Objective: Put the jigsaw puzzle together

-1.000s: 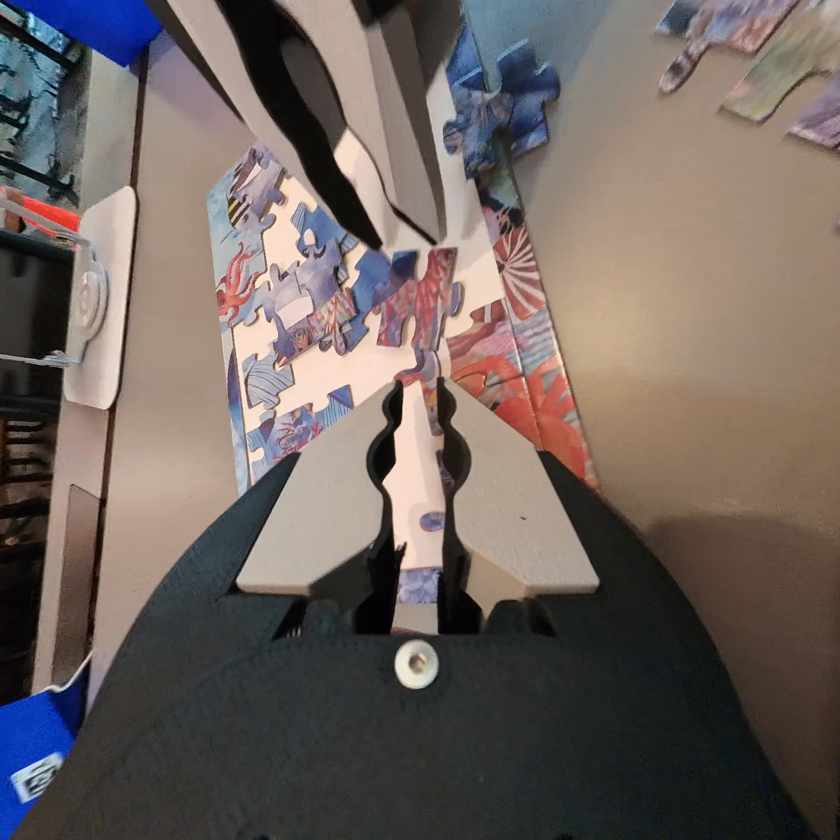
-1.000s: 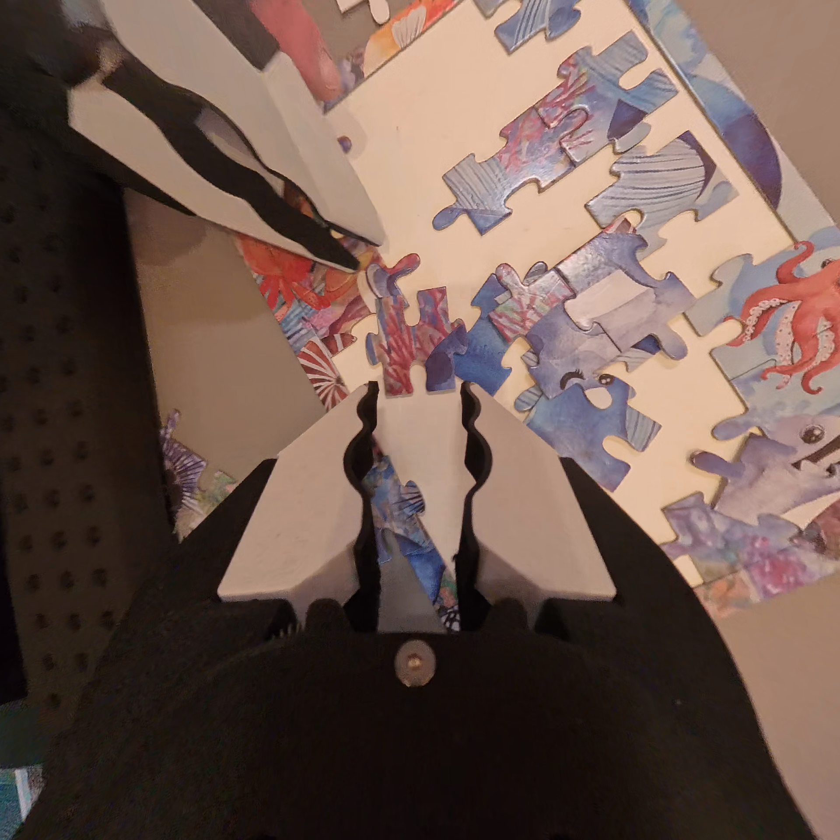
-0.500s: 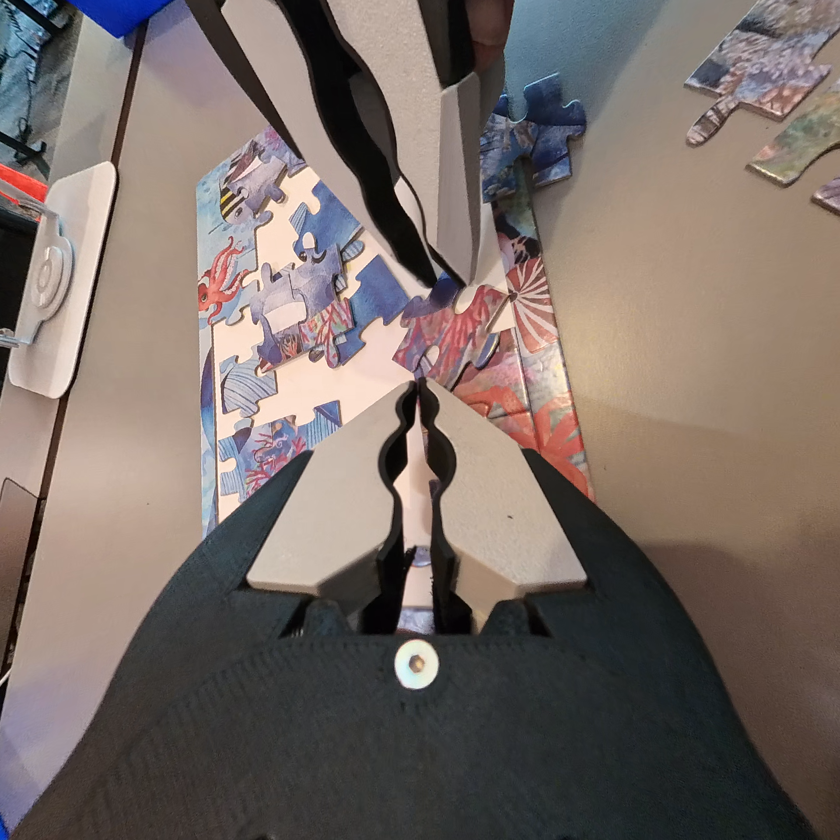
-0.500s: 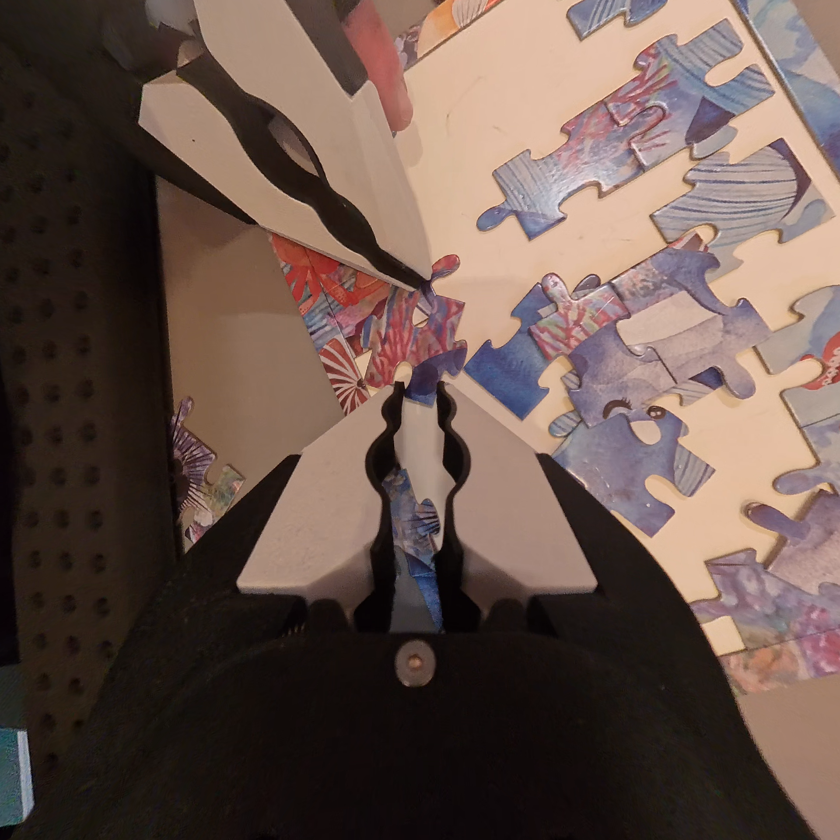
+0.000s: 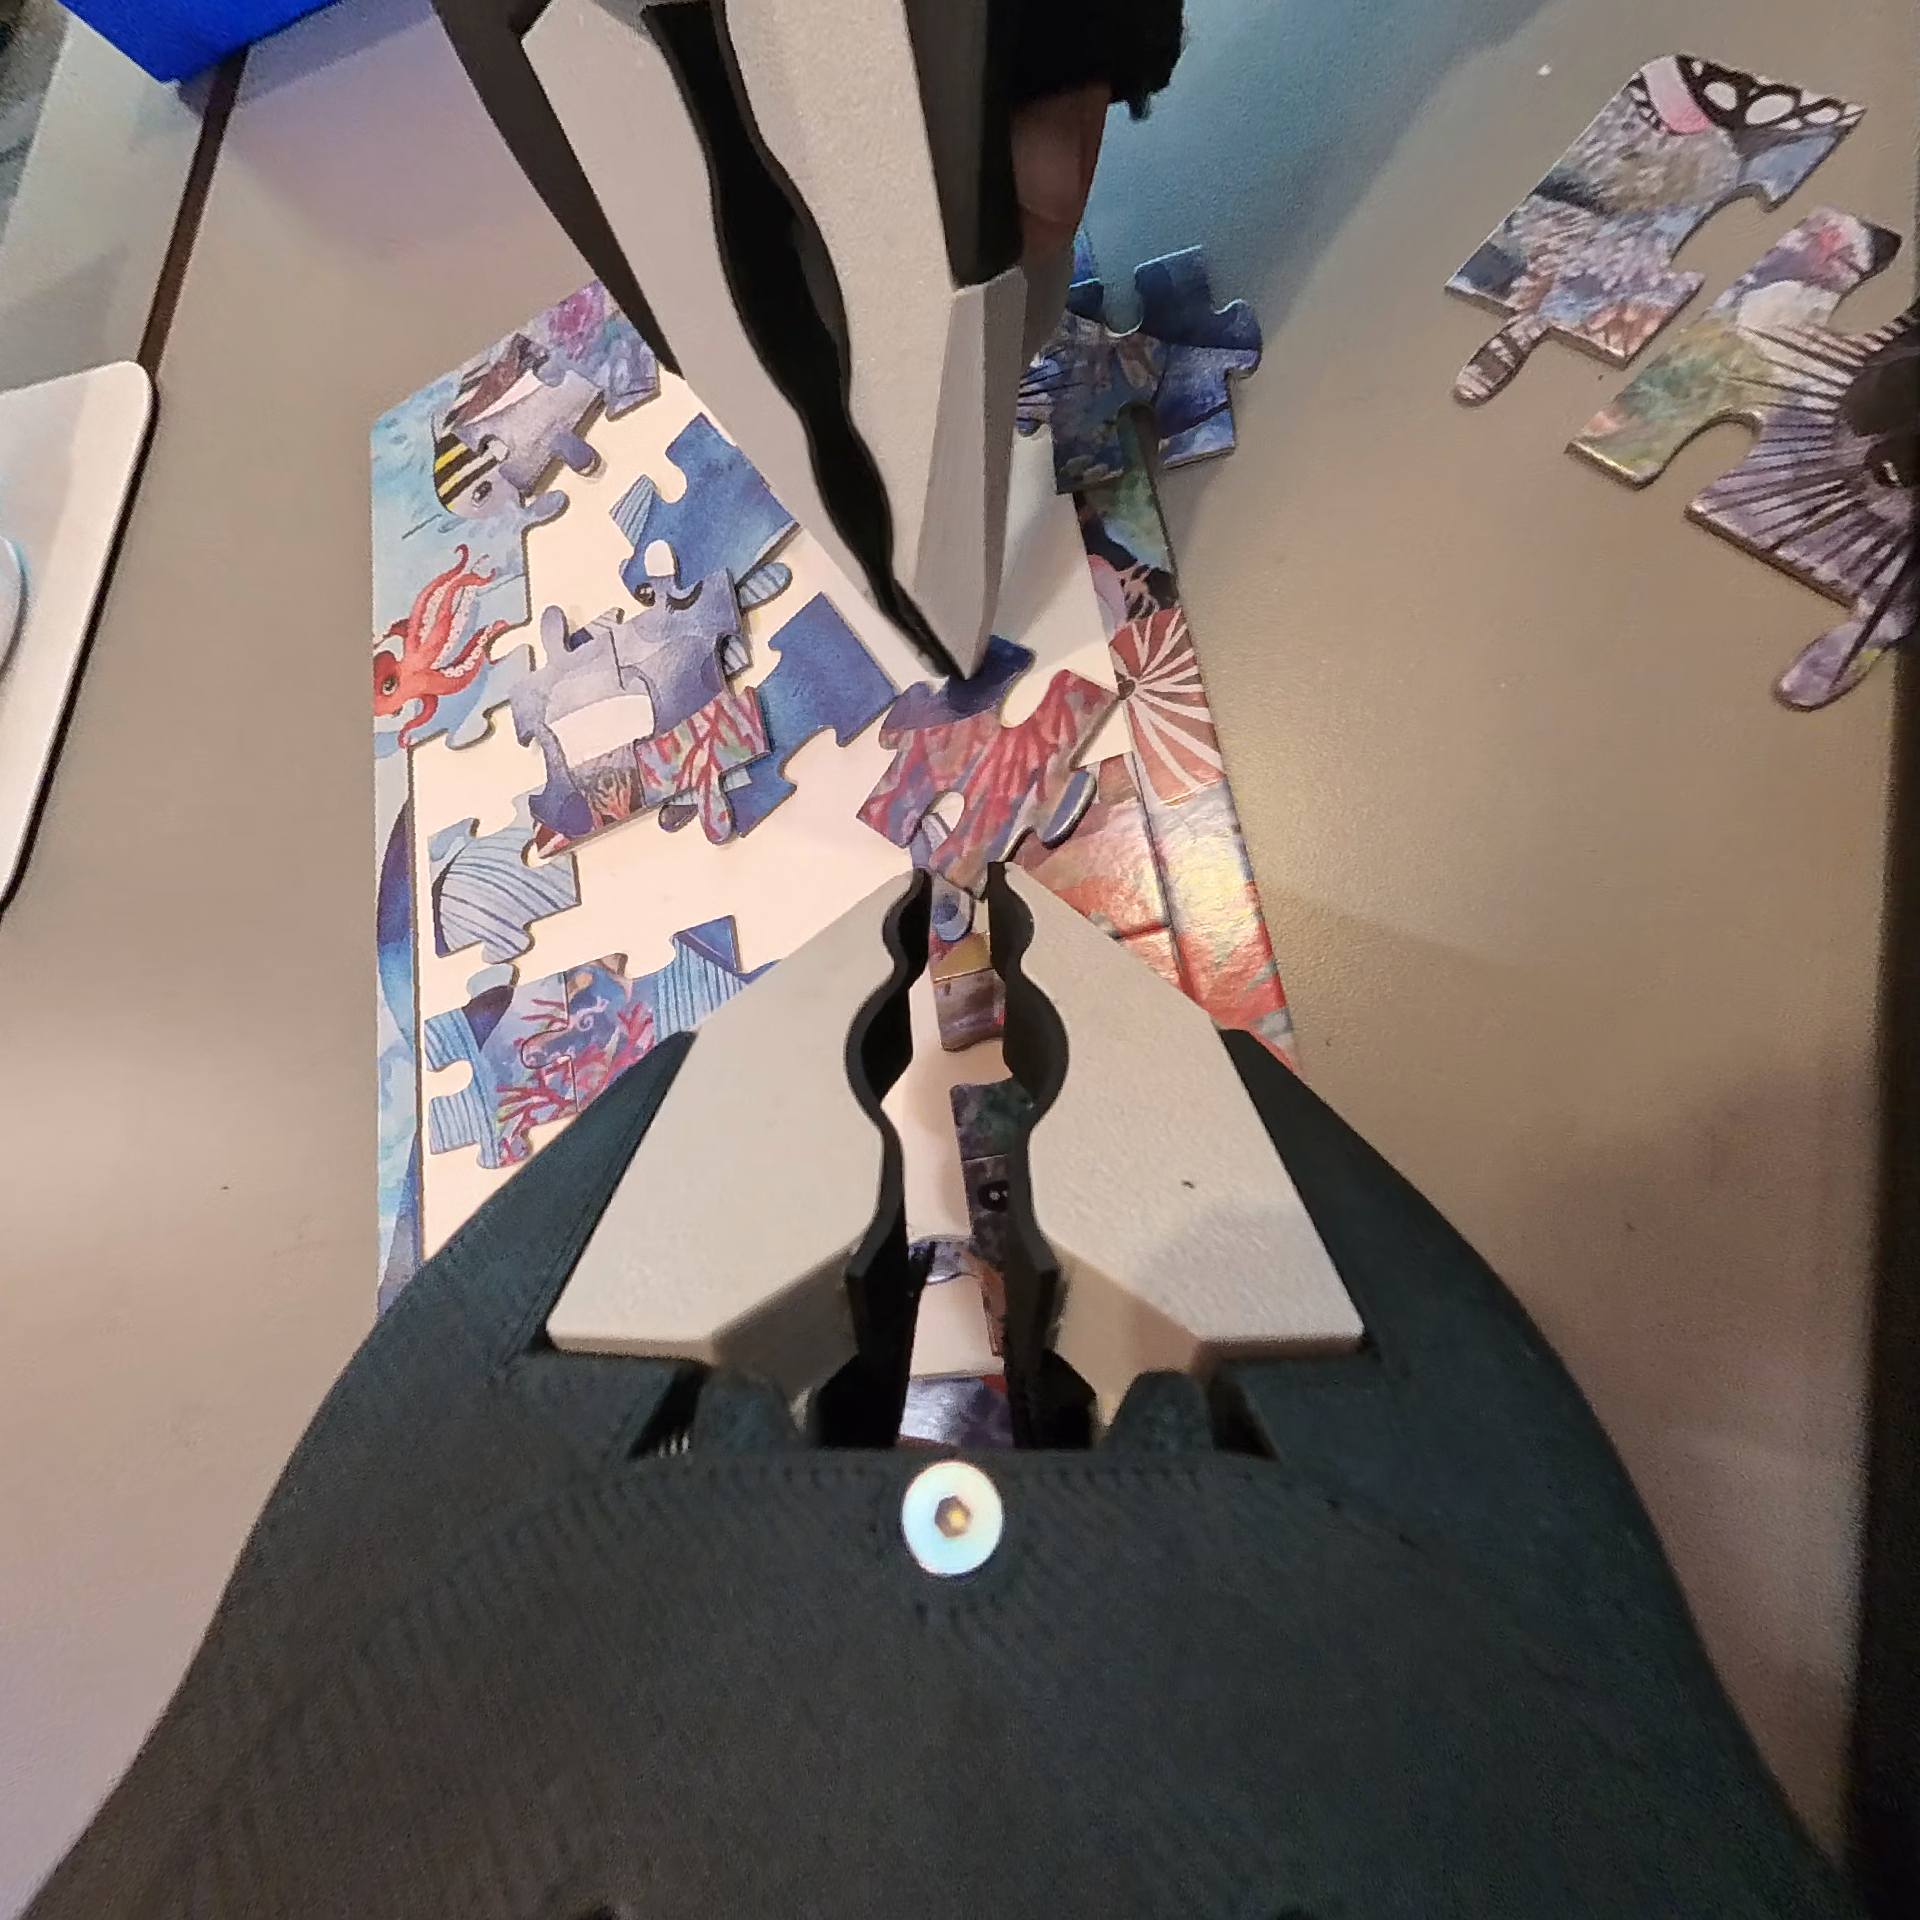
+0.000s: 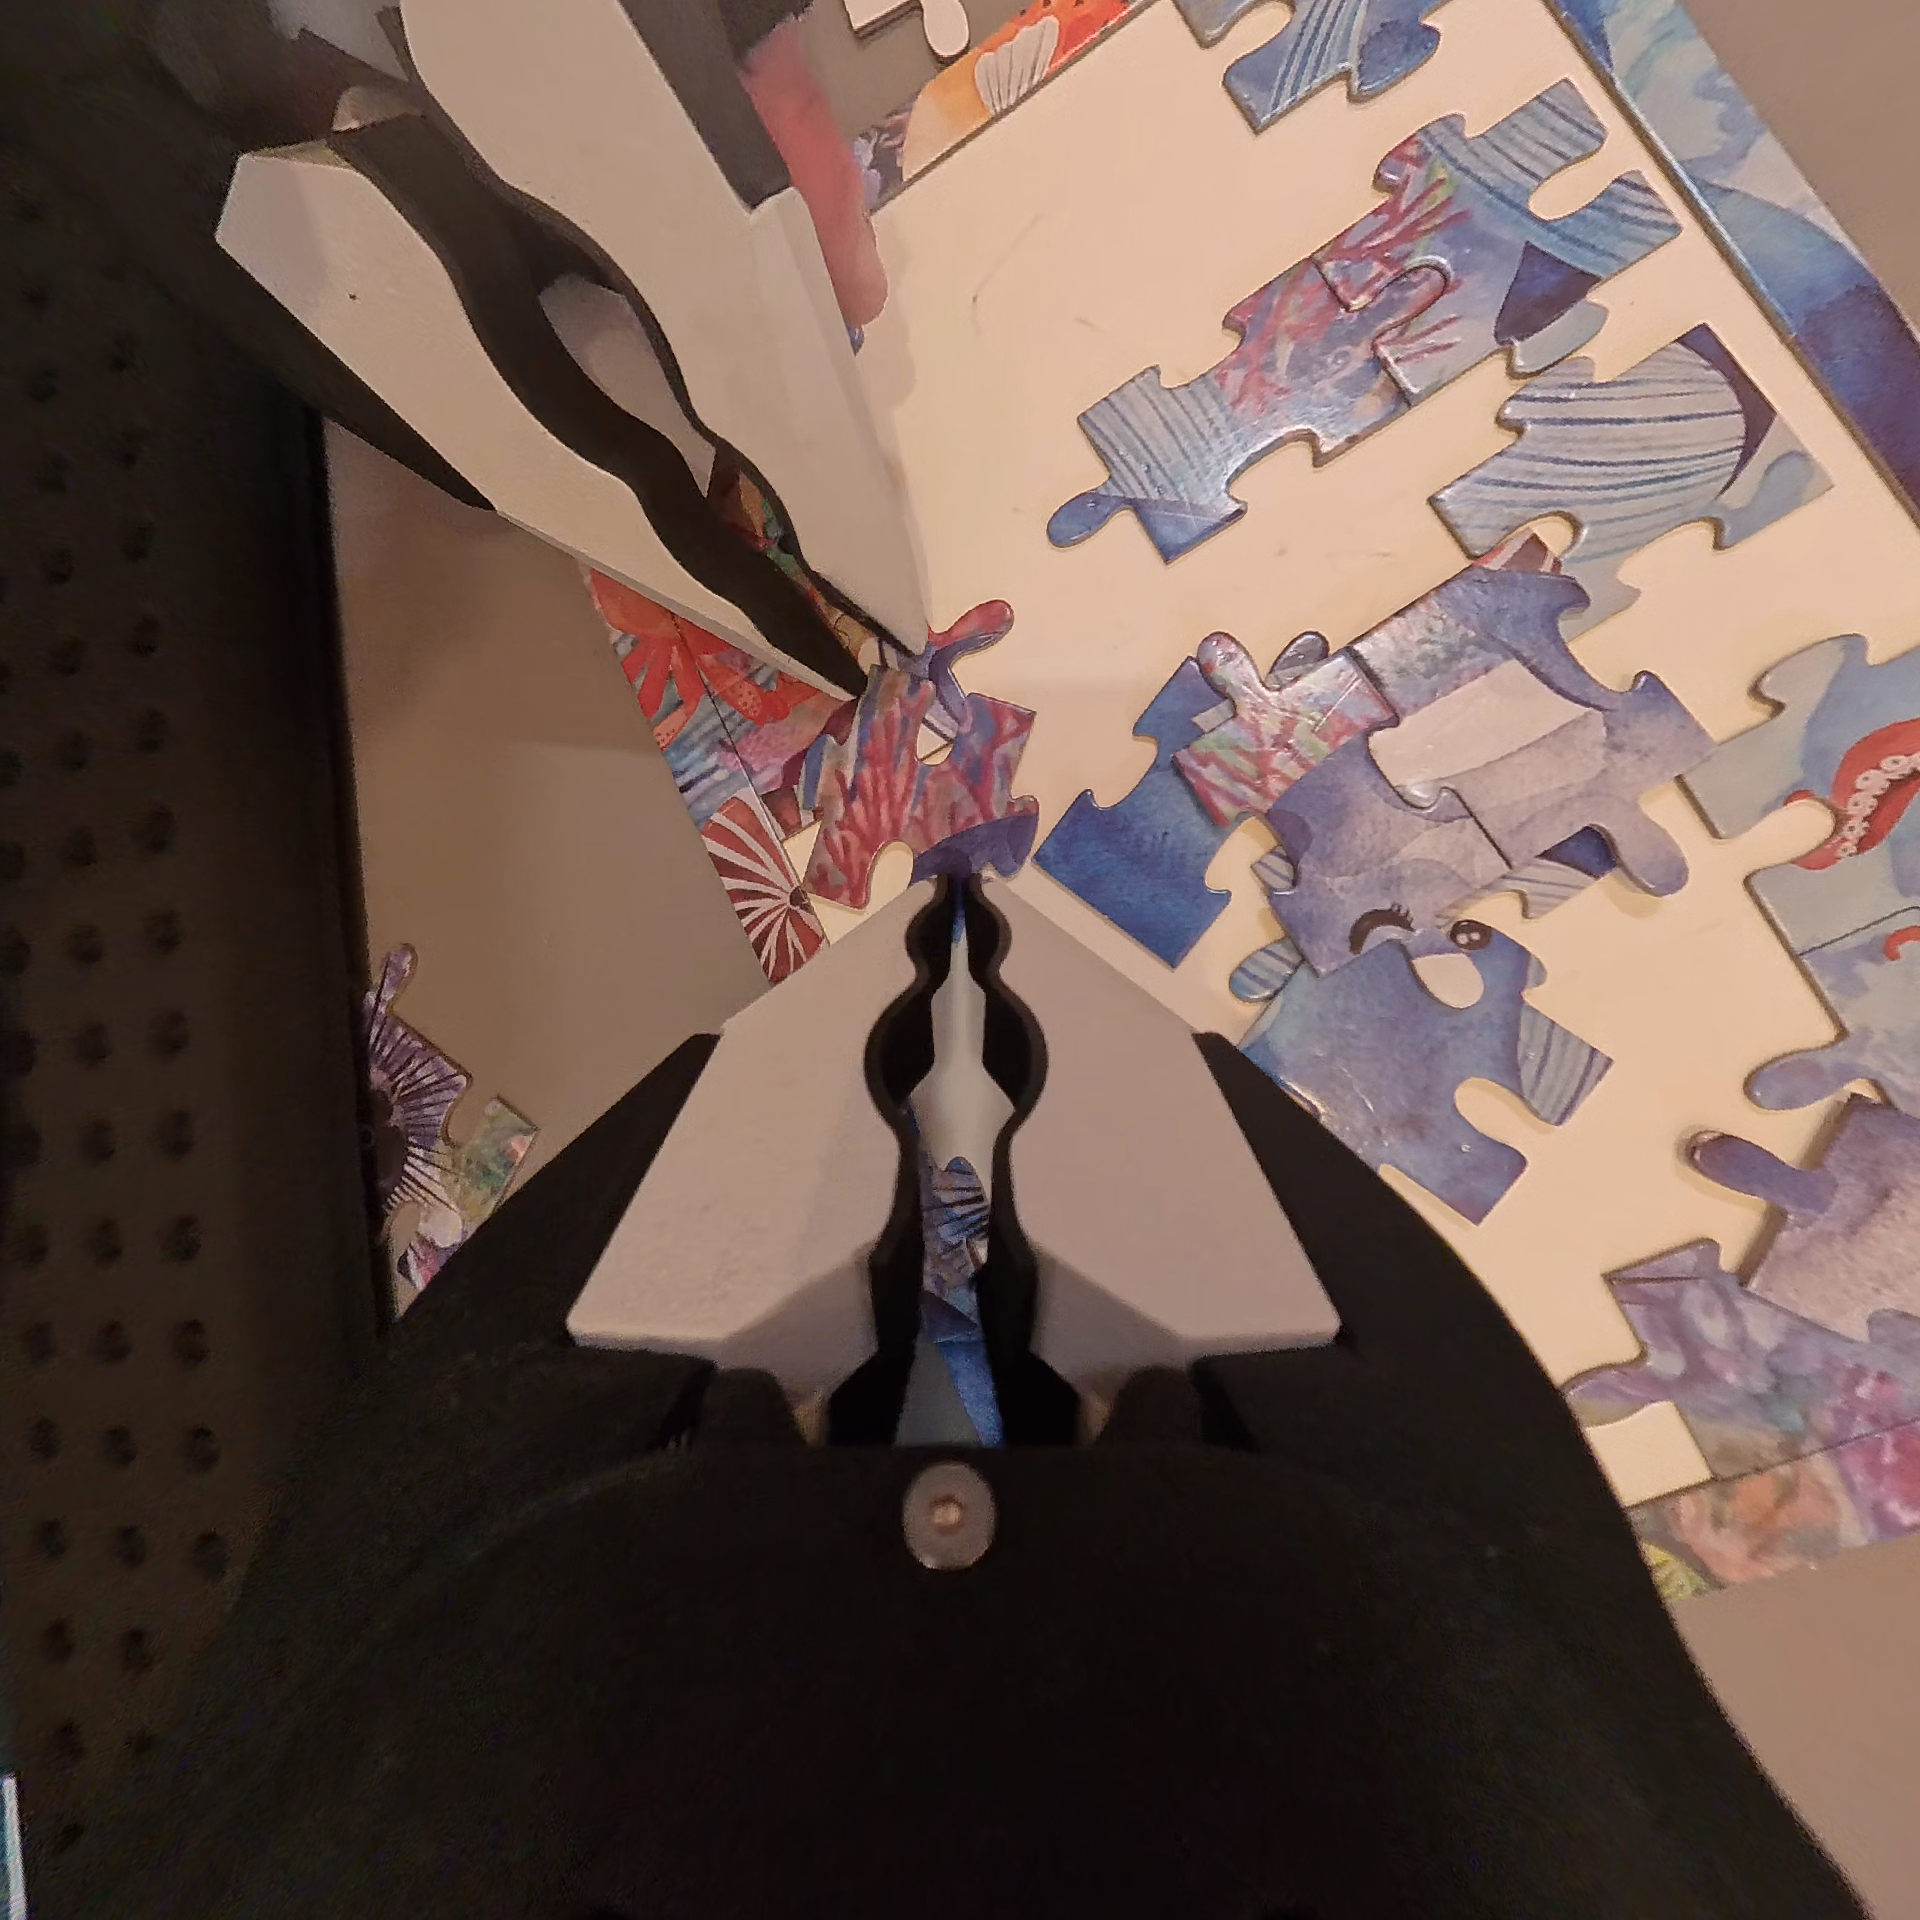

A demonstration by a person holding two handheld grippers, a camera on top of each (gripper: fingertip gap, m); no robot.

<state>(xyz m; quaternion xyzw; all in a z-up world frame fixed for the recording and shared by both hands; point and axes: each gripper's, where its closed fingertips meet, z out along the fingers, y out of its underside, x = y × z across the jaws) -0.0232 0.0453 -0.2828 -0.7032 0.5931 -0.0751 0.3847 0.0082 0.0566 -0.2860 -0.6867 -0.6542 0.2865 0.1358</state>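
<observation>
Both tools are working the coral piece [image 5: 982, 774] lying flat in the puzzle tray [image 5: 473, 842] by its coral border. Left tool [image 5: 956, 883] nearly pressed together, right tool [image 6: 961, 883] pinched at the blue tab. Thin, light, stiff card: best nudged by its edges.

The right gripper [image 6: 961, 883], pale grey fingers on a black body, is seen with its tips nearly together, touching the blue knob of a red-and-purple coral jigsaw piece [image 6: 920, 795]. That piece is laid at the left edge of the cream puzzle tray [image 6: 1039, 343], beside a red-and-white striped shell picture [image 6: 758, 883] on the border. The left gripper [image 6: 883, 649] is pressed onto the piece's far tab, tips almost closed. A joined cluster of blue whale pieces [image 6: 1403, 831] is spread just to the right. A purple fan-patterned loose piece [image 6: 426, 1122] is left on the grey table [image 6: 499, 790].
</observation>
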